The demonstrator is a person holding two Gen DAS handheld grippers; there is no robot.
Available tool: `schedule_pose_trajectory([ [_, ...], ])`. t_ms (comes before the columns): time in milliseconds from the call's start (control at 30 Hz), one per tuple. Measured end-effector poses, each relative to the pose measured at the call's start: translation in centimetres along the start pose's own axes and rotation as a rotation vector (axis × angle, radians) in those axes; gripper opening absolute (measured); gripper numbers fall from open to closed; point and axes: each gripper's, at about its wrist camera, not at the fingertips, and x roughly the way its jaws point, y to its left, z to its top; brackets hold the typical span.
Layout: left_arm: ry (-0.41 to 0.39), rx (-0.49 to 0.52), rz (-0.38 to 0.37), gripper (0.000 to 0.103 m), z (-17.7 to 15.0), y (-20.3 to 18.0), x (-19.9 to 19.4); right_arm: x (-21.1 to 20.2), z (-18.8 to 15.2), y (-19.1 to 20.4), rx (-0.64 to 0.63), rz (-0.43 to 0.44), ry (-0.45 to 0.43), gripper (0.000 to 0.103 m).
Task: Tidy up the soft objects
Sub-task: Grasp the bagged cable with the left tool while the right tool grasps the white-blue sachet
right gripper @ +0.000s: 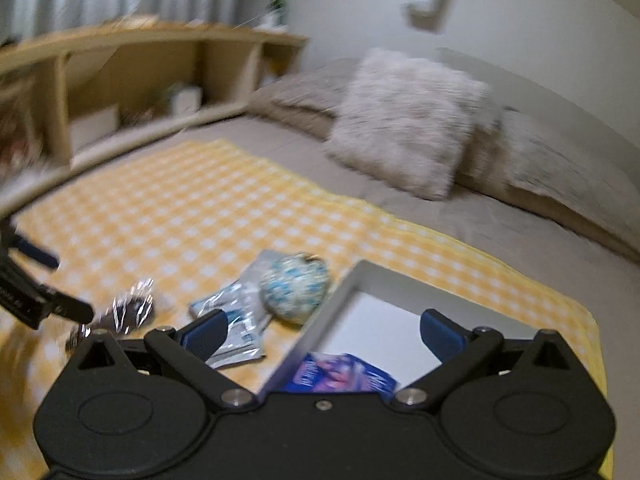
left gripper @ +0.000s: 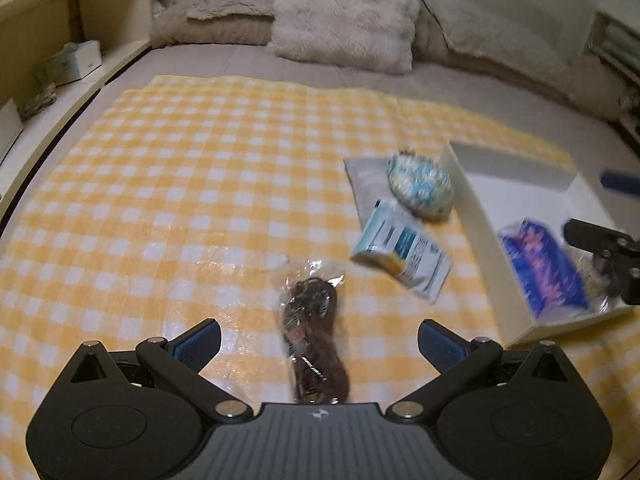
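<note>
My left gripper (left gripper: pixel 319 340) is open just above the yellow checked cloth (left gripper: pixel 200 184), its fingers on either side of a clear bag of dark brown stuff (left gripper: pixel 312 332). Beyond it lie a light blue and white packet (left gripper: pixel 404 254), a grey pouch (left gripper: pixel 366 186) and a round blue-and-white patterned soft ball (left gripper: pixel 420 184). To the right stands a white box (left gripper: pixel 484 236) with a blue and purple packet (left gripper: pixel 540 268) inside. My right gripper (right gripper: pixel 324 334) is open over the box's (right gripper: pixel 340 300) near-left corner, above the blue packet (right gripper: pixel 340 374), holding nothing.
The cloth covers a grey bed with a fluffy white cushion (left gripper: pixel 344 12) and beige pillows (left gripper: pixel 224 16) at the head. A wooden shelf unit (left gripper: pixel 60 20) with a tissue box (left gripper: pixel 74 62) runs along the left side. The left half of the cloth is bare.
</note>
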Motion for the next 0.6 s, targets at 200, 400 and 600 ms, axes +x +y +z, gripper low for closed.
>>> schedule_pose_trajectory([
  [200, 0.064, 0.105, 0.002, 0.098, -0.1, -0.5, 2.1, 4.1, 0.6, 3.2, -0.169, 0.071, 0.094, 0.103],
  [400, 0.13, 0.112, -0.036, 0.076, 0.0, -0.2, 4.2, 7.5, 0.9, 4.6, -0.211, 0.14, 0.156, 0.097],
  [600, 0.165, 0.125, -0.033, 0.062, 0.3, -0.2, 5.9, 10.6, 1.2, 6.6, -0.265, 0.224, 0.213, 0.086],
])
